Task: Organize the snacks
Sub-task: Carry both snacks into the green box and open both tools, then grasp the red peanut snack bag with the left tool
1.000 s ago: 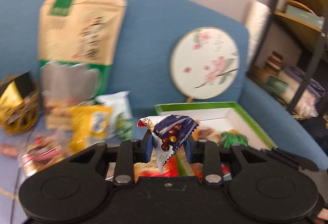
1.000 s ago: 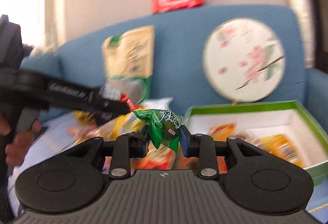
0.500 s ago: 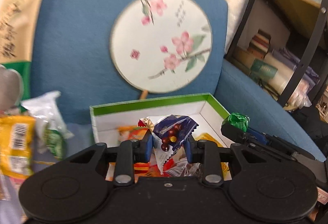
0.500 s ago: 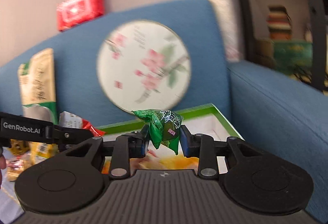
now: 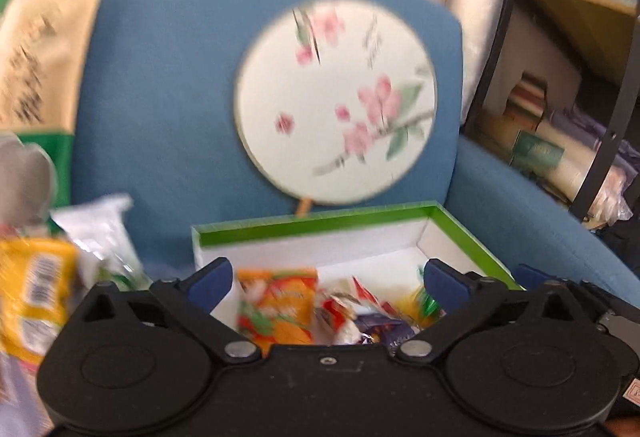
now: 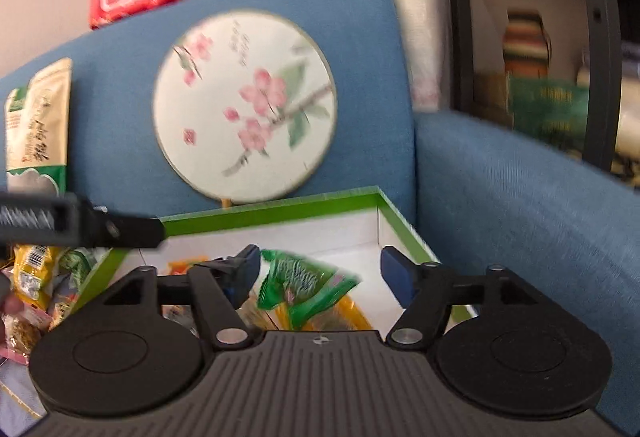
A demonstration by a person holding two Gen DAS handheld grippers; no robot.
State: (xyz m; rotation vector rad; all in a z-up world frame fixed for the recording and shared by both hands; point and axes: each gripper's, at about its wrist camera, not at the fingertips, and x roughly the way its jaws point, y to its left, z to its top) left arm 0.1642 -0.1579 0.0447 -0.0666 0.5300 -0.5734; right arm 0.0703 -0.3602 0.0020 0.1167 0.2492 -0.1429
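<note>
Both the left gripper (image 5: 328,283) and right gripper (image 6: 320,269) have just sprung open, jaws spread wide, pressing on nothing.

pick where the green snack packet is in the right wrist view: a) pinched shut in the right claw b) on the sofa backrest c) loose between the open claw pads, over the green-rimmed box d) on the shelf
c: the right claw has just been opening, and the green snack packet sits untouched between its spread pads above the green-rimmed box.
</note>
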